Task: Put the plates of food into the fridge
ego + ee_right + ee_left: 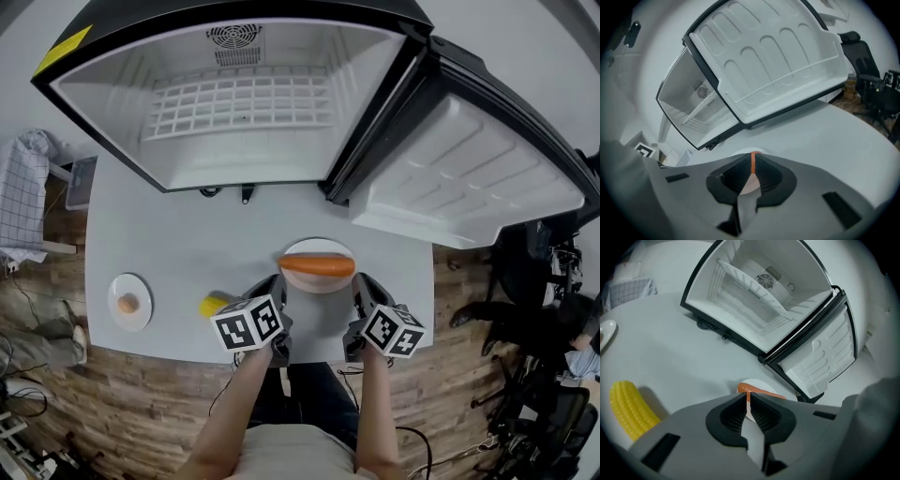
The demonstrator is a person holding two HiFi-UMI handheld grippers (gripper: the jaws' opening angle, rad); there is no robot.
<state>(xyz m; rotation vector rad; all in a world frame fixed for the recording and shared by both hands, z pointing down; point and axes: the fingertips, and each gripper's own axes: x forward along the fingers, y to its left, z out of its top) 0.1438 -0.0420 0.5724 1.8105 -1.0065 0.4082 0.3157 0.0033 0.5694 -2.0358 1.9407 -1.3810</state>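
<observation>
Nearest the head camera, a person's two forearms reach over the near edge of the grey desk [187,234]. At the desk's far left sits a small white plate [142,285] with an orange piece of food [127,304], then a yellow corn cob [212,305] lying on the bare desk. Just right of the cob, the left hand-held gripper [272,287] has its jaws together and empty, tips just beside a white plate [317,247] carrying a carrot [317,266]. The right hand-held gripper [364,292], also closed on nothing, flanks that plate's other side. Behind stands the open fridge [234,161], its wire shelf [239,103] bare, door [469,159] swung right.
</observation>
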